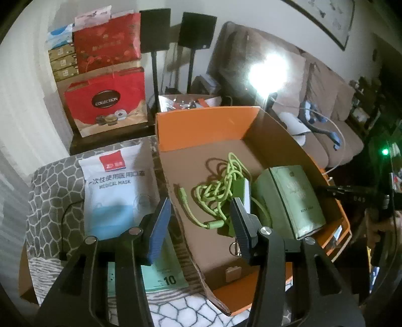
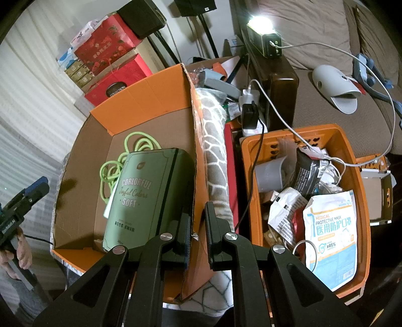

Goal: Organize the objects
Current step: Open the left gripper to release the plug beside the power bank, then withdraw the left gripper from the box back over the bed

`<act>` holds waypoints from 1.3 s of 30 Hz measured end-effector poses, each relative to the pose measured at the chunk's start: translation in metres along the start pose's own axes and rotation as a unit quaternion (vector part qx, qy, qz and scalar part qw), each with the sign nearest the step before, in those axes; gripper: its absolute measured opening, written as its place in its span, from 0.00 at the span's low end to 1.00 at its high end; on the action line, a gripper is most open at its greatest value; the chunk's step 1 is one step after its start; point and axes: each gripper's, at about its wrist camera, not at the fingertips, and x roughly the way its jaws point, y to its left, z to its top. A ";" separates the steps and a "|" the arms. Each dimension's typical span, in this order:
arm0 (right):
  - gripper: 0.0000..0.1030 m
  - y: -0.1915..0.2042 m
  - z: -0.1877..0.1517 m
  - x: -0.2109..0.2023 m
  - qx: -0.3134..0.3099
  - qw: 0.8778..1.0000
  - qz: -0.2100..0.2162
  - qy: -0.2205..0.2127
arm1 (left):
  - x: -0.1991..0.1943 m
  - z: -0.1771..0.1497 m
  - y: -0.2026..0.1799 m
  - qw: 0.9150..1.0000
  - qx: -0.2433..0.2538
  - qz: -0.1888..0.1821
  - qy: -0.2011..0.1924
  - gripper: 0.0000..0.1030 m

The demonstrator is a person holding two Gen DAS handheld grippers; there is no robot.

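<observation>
The box (image 1: 201, 130), orange outside and bare cardboard within, holds a tangled green cable (image 1: 216, 191) and, on the cable's right, a green pack (image 1: 296, 198) leaning on the wall. The left gripper (image 1: 201, 213) hangs over the box's near edge, fingers apart and empty. The right gripper (image 2: 198, 226) is clamped on the box's right wall. Right of the box, an orange basket (image 2: 356, 161) holds a mask packet (image 2: 331, 239) and wrappers.

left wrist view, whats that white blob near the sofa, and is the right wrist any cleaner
Left wrist view: a lamp blows out into a white flare, washing the sofa behind it. Right wrist view: the same lamp glares less, and the print on the green pack reads sharply.
</observation>
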 end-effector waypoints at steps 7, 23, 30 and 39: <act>0.08 0.001 0.000 0.000 0.000 1.000 0.000 0.000 | -0.008 0.003 0.010 0.999 -0.017 0.015 -0.024 0.74; 0.08 0.002 0.000 0.001 0.000 1.000 0.000 0.000 | -0.020 0.002 0.046 0.997 -0.058 0.037 -0.034 0.87; 0.08 0.001 0.000 0.001 0.000 1.000 0.000 0.000 | -0.027 -0.004 0.072 0.994 -0.082 0.057 -0.043 0.99; 0.08 0.001 0.000 0.001 0.000 1.000 0.001 0.000 | -0.033 -0.015 0.110 0.990 -0.108 0.087 -0.041 0.99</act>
